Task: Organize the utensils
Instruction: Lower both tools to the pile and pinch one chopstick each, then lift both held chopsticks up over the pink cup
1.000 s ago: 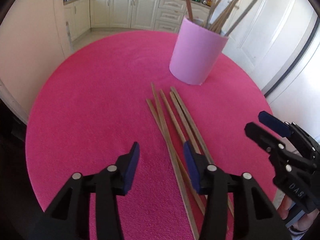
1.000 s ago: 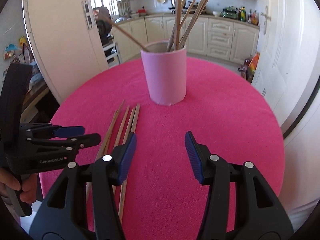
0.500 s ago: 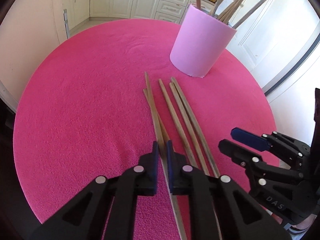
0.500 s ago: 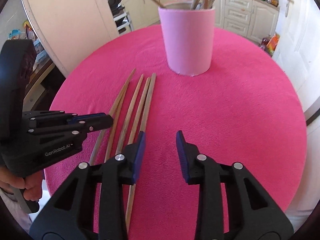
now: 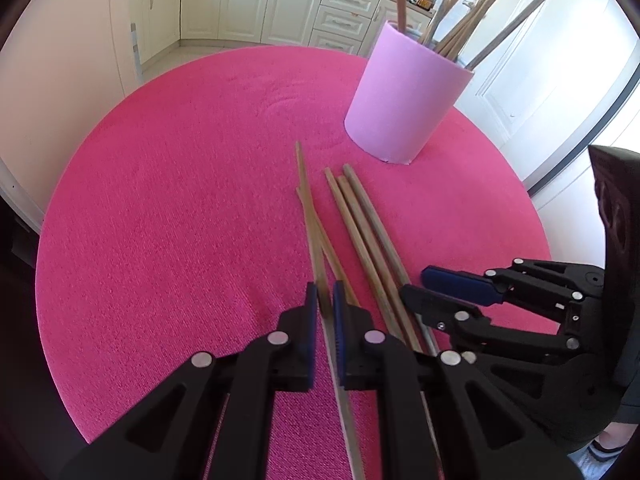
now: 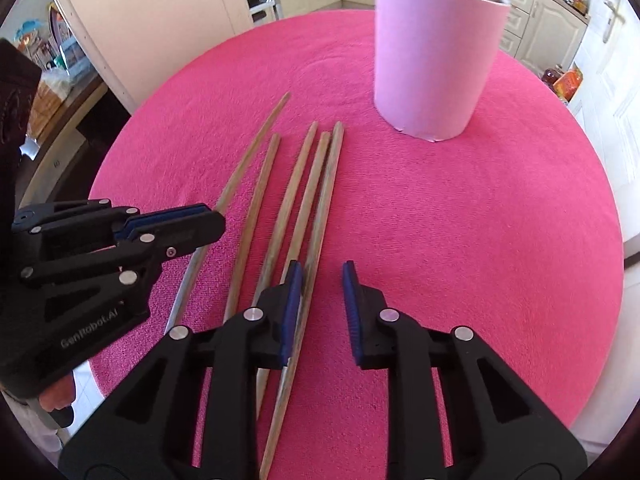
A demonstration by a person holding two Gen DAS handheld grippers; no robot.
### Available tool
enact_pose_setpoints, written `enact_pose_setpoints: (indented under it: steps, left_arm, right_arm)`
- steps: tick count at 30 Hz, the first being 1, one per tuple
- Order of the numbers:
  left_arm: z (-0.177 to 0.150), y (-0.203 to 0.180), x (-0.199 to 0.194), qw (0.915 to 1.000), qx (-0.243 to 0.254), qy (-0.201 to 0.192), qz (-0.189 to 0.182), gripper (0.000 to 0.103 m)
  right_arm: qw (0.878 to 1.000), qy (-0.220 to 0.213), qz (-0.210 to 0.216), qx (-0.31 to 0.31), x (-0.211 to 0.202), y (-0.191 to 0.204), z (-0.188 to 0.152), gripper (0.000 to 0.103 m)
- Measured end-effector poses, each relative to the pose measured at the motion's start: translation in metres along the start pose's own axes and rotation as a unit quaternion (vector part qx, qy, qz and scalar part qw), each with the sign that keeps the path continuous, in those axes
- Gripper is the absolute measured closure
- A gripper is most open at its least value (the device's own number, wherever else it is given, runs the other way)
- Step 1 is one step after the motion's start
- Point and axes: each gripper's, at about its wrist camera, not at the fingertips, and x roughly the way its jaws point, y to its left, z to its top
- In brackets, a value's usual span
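Five long wooden chopsticks (image 6: pixel 280 208) lie loose on the round pink bench (image 6: pixel 480 220), fanned out from the lower middle of the frame toward its centre. They are slim, pale brown and tapered, their thin tips pointing at a pink cylindrical holder (image 6: pixel 434 56) that stands upright in the upper right of both views. More chopsticks (image 5: pixel 460 36) of the same kind lean out of the holder's open top.

In the left wrist view the left gripper (image 5: pixel 325 300) has its jaws closed to a narrow slit on the leftmost chopstick (image 5: pixel 310 216), which runs up between the blue pads. A second stick crosses just under it; the other three lie close together to its right.

In the right wrist view the right gripper (image 6: pixel 322 276) has just been closing its jaws. They stand at a narrow gap over the rightmost chopstick (image 6: pixel 326 200), which lies against the left pad, while the right pad stands clear of it.

White kitchen cabinets (image 5: pixel 248 8) fill the background.
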Motion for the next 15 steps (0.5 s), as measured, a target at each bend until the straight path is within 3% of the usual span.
enact_pose_setpoints:
  steps: [3,6,15]
  left_arm:
    - [0.000,0.000,-0.002,1.0000,0.000,-0.001,0.000,0.095]
    - [0.000,-0.001,-0.004,1.0000,0.002,-0.005,-0.001,0.095]
    - [0.002,-0.015,-0.029,0.9986,0.029,-0.043,-0.015,0.096]
  right_arm:
    - [1.000,-0.004,-0.006,0.001,0.001,0.001,0.001,0.094]
    - [1.000,-0.014,-0.001,0.007,-0.001,-0.004,-0.003,0.097]
    - [0.993,-0.109,0.029,0.044,-0.044,-0.026,-0.015,0.097]
